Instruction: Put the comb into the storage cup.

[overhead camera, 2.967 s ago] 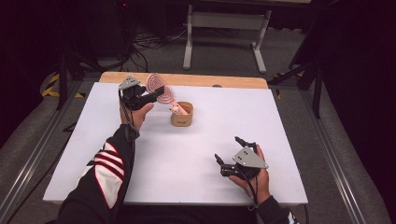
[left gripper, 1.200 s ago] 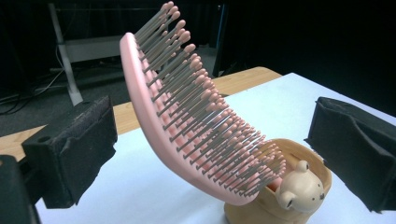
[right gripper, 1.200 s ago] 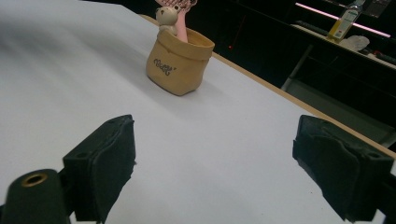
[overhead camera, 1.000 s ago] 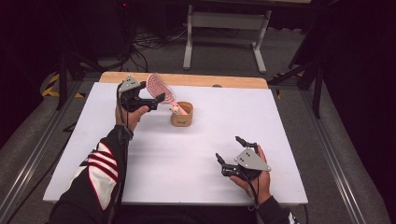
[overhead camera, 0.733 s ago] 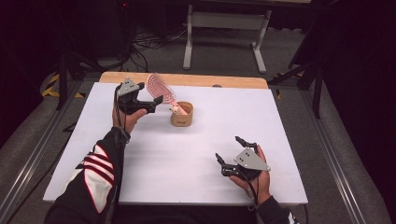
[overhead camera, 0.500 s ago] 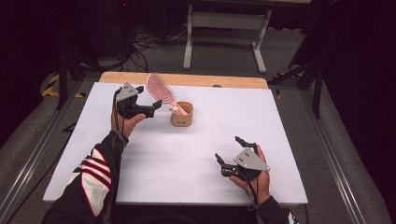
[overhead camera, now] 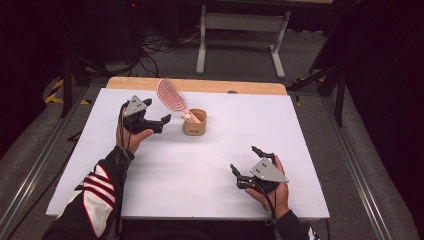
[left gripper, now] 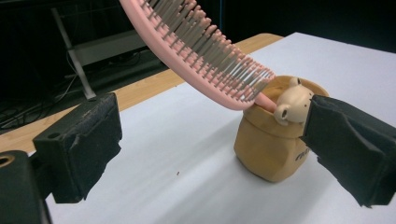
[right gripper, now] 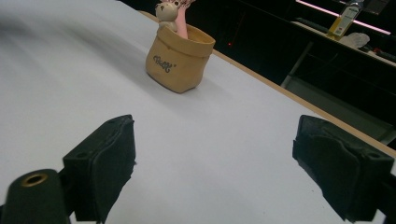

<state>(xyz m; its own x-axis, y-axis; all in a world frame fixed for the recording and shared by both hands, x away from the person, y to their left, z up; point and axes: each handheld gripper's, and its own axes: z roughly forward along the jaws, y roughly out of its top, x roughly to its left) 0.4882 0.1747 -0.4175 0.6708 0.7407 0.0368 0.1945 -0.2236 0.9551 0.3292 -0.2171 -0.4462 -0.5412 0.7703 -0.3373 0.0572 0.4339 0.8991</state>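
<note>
Hovering just left of the small tan fabric pot (overhead camera: pixel 195 123) on the white desk (overhead camera: pixel 165 175), the left tool (overhead camera: pixel 150 121) gapes, released. A pink oval plastic hairbrush (overhead camera: pixel 171 94) stands in that pot, handle down, leaning back-left, nearer this hand. The right tool (overhead camera: pixel 250 167) rests well apart, also spread and empty.
</note>
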